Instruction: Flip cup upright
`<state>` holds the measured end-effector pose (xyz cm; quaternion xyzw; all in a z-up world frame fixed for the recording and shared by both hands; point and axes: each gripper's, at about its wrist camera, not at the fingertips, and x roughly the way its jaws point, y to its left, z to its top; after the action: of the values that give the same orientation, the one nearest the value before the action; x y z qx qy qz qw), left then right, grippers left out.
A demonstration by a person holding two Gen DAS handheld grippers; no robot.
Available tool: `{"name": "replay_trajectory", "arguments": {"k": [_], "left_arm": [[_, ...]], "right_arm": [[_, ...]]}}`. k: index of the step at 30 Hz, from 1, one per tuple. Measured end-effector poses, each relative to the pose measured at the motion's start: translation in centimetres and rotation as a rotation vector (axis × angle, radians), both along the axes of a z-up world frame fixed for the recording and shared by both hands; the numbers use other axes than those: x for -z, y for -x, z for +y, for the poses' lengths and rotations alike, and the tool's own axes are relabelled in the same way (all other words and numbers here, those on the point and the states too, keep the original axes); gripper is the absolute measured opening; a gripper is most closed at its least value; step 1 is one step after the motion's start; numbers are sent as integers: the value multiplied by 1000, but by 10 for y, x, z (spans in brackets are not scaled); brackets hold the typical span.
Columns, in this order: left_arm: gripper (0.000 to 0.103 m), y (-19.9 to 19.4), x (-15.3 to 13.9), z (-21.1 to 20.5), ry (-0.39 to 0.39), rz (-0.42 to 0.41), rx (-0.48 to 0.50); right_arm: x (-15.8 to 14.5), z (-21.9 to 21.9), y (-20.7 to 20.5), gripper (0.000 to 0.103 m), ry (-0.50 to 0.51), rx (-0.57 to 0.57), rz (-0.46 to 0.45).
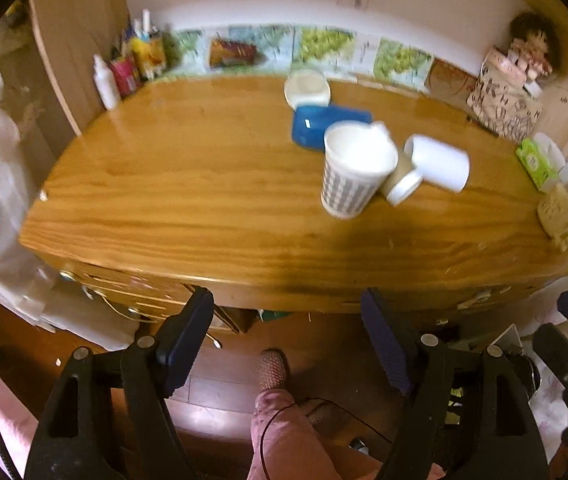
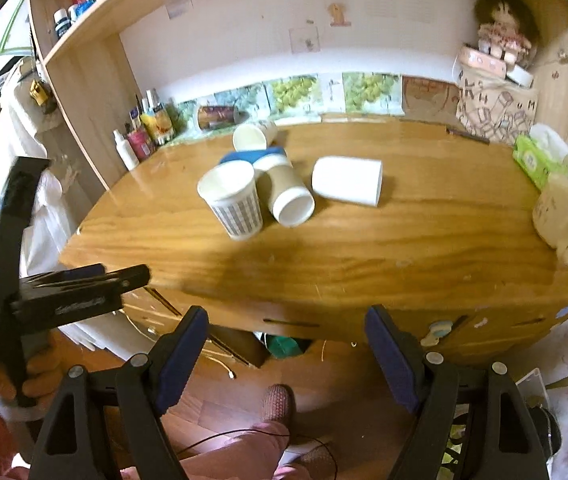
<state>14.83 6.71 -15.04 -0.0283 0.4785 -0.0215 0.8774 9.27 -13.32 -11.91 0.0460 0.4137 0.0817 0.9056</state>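
Observation:
Several cups sit on the wooden desk [image 1: 184,184]. A checked paper cup [image 1: 354,170] stands upright, mouth up; it also shows in the right wrist view [image 2: 234,200]. A brown cup [image 2: 288,196] lies on its side beside it. A white cup [image 2: 346,180] lies on its side to the right; it also shows in the left wrist view [image 1: 438,162]. A blue cup [image 1: 324,126] and a cream cup [image 1: 307,87] lie behind. My left gripper [image 1: 288,332] is open and empty, in front of the desk edge. My right gripper [image 2: 286,344] is open and empty, also short of the desk.
Bottles and pens [image 2: 144,136] stand at the back left. A patterned paper bag with a doll [image 2: 496,108] stands back right, a green tissue pack [image 2: 538,160] and a cream figure [image 2: 562,216] along the right edge. Drawers [image 2: 464,328] sit under the desk.

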Motion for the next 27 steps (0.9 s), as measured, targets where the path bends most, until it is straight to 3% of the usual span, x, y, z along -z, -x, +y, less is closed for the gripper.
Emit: {"name": "replay_trajectory", "arguments": {"k": [4,7,11,14,21,27], "left_arm": [[82,12,-37,5,-1,-58,-2],[82,25,-68,8,5,-150,-14],[82,39,-96,11,28,-227,-24],[84,52,-113,10,35,-283,-17],[85,82,-138,7,88,-367,-39],[88,108,-146,-9,13,-483,-67]], "right_arm": [[-28,4,9,81,-41,1,-48],[-49,7,19,83,-47,-8,-81],[-76,4,34,83,-140,6,-115],[-93,3,46,83,-150,29,-161],[-127,-7,75,83,-215,101,-254],[-137,2,99,89,-111,128,-372]]}}
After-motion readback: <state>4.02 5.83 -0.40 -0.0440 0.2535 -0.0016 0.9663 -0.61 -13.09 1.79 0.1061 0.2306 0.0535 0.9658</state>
